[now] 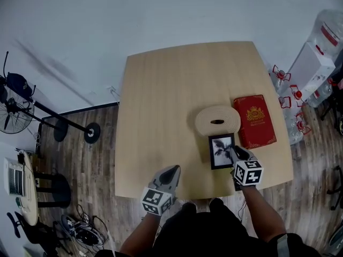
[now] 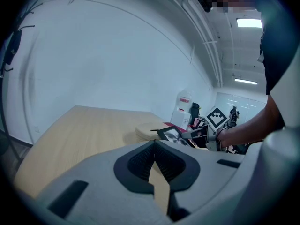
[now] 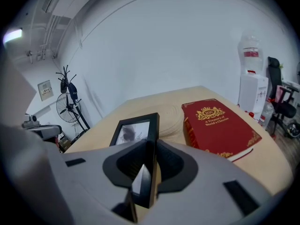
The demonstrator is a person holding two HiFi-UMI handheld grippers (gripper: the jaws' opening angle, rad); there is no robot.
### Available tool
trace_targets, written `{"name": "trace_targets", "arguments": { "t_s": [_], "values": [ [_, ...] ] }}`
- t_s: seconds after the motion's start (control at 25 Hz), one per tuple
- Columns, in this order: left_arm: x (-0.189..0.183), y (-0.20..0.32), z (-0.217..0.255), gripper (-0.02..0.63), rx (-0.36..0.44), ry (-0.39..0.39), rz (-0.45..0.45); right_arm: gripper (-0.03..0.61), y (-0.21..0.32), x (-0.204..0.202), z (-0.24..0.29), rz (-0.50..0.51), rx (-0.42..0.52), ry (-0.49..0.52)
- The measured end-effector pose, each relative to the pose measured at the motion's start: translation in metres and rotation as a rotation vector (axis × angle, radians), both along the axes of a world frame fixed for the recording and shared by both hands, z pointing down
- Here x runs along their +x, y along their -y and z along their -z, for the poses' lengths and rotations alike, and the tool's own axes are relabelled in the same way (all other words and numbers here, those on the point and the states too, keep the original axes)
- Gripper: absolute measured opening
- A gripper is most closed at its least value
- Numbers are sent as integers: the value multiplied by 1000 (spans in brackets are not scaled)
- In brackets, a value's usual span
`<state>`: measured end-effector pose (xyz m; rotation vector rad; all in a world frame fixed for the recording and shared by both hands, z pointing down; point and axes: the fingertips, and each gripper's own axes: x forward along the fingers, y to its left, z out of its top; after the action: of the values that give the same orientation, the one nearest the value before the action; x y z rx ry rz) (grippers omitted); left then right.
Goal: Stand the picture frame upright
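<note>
Our right gripper [image 3: 149, 159] pinches the near edge of the frame [image 3: 133, 129]. The frame's long side runs straight away from it. Our left gripper [image 2: 156, 159] is closed on nothing, farther away.

surface: light wooden table [image 1: 161, 100] | on it: red book [image 1: 256, 121]; round beige slotted disc [image 1: 217, 119] | just beside each other

Left gripper [image 1: 173, 169] jaws together; right gripper [image 1: 235, 153] jaws clamp the picture frame [image 1: 219, 145].
</note>
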<state>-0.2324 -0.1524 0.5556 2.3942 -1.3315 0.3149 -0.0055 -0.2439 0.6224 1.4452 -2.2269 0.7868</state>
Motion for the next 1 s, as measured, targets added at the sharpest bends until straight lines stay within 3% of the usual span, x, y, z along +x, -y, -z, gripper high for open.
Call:
{"name": "trace_targets", "arguments": {
  "t_s": [1.0],
  "values": [
    [-3, 0, -5, 0, -9, 47, 16, 67, 16, 1, -46, 2, -83, -45]
  ]
}}
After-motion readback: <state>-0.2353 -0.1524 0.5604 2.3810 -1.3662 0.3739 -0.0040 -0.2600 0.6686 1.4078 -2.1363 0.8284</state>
